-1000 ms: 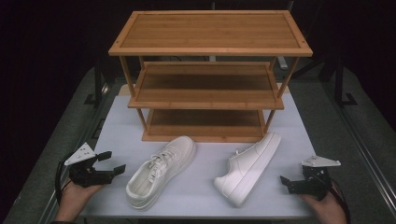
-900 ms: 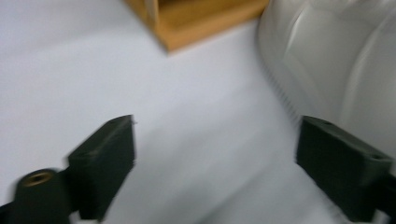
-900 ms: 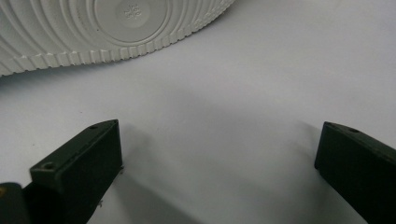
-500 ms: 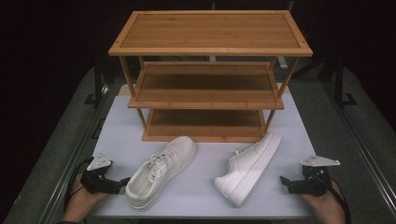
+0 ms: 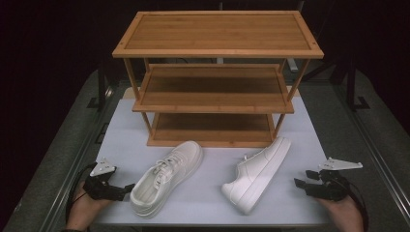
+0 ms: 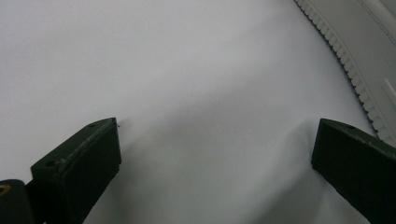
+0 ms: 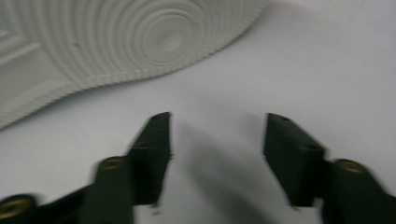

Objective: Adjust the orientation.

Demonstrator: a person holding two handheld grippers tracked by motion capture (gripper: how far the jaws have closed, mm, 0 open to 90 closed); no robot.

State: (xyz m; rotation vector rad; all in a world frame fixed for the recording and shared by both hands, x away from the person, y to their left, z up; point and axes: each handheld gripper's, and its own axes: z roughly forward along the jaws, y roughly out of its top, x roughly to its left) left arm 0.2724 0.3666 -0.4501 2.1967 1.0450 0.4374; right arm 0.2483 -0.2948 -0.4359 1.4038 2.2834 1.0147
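Jaws of left gripper (image 5: 126,187) wide apart, right gripper (image 5: 300,183) jaws just narrowing, both empty, beside shoes (image 5: 167,178)

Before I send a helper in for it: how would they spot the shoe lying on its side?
Start at the wooden three-tier rack on the white mat. Two white sneakers lie in front of it; take the right-hand shoe. It is tipped on its side, unlike the upright laced shoe to its left.

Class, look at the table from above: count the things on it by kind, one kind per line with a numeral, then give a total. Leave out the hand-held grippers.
White shoes: 2, the left shoe upright, the right shoe tipped on its side.
Wooden shoe racks: 1, the rack with three shelves.
Total: 3
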